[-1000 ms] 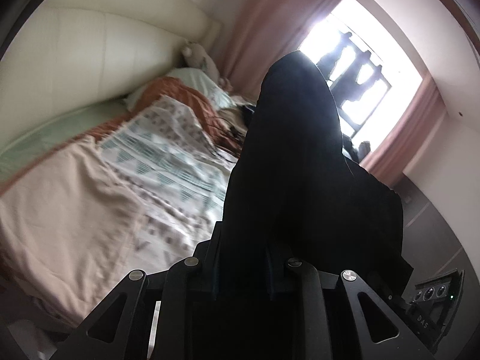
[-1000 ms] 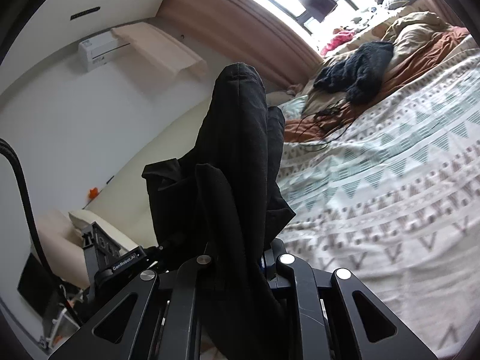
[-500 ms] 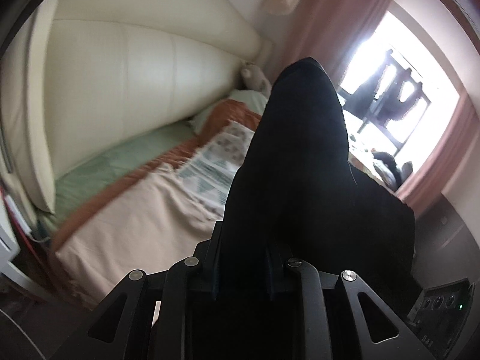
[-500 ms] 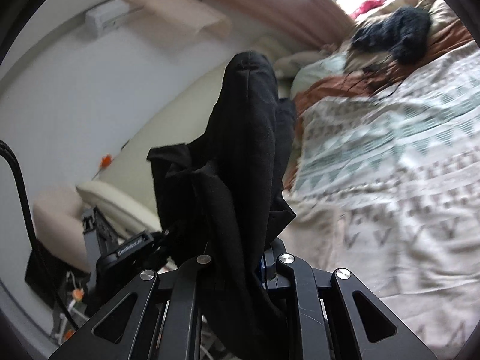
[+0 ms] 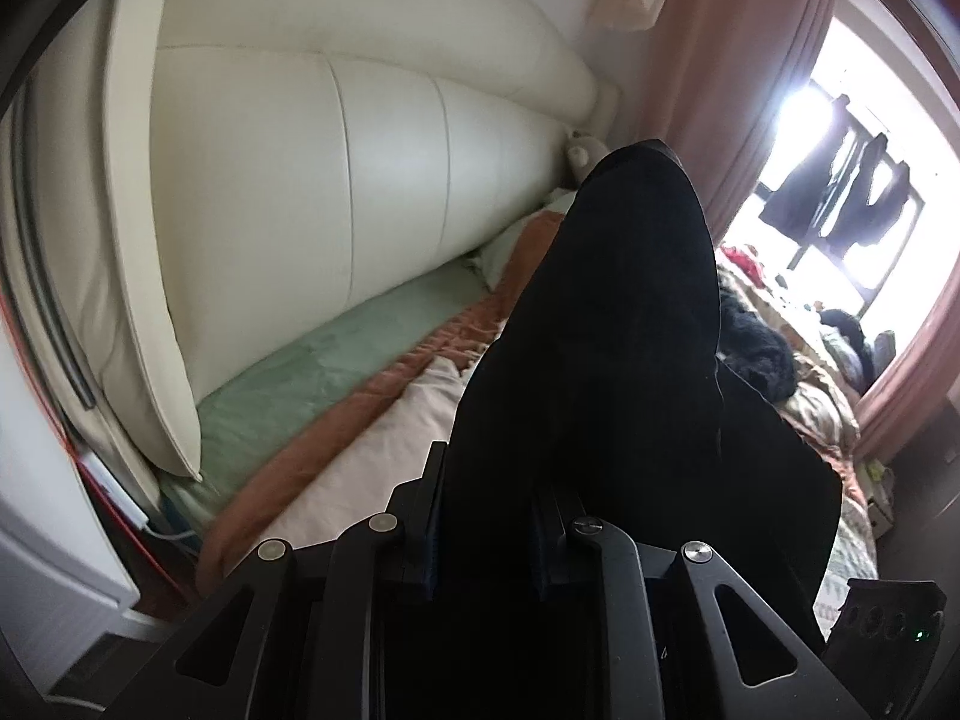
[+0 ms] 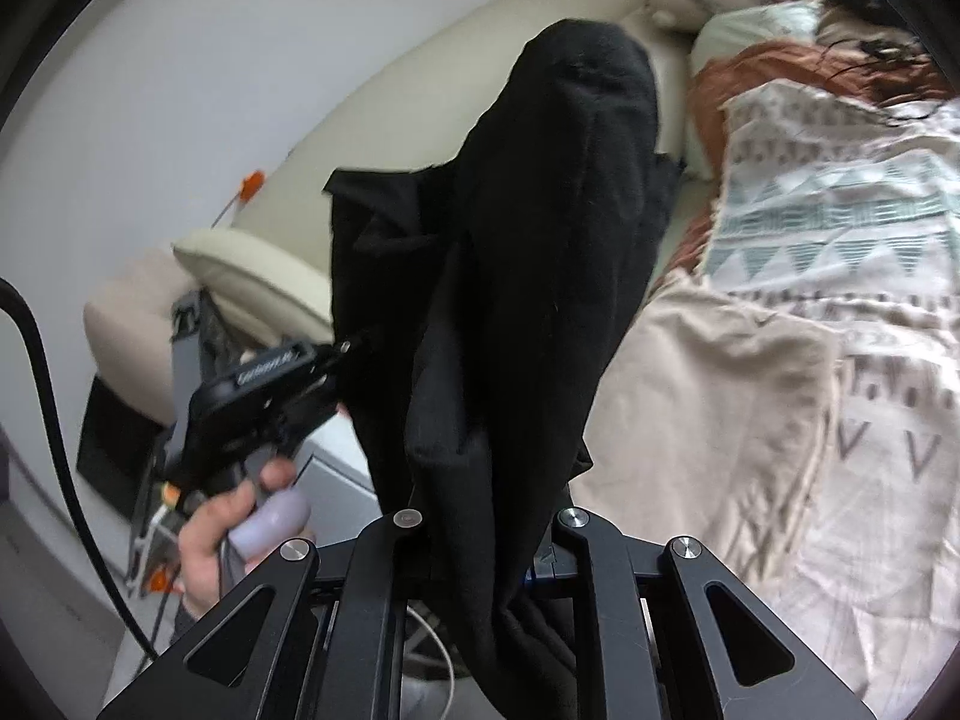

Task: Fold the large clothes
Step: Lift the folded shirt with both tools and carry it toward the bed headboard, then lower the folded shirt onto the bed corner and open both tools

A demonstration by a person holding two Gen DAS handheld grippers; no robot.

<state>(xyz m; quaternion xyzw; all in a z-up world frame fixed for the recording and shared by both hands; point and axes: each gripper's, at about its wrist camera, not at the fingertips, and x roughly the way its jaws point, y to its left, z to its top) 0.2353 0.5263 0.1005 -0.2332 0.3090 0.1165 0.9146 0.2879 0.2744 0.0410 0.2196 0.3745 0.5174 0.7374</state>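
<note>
Your black garment hides both hand-held gripper fingertips and the bed behind it; its lower folds leave the frame. Far bedding is blurred.

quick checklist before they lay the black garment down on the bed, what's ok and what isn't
1. Left claw shut on the black garment: ok.
2. Right claw shut on it: ok.
3. Garment spread flat between the claws: not ok, it hangs bunched.
4. Landing spot free: ok on the beige sheet; dark clothes lie farther up.
5. Hem off the floor: cannot tell.
</note>
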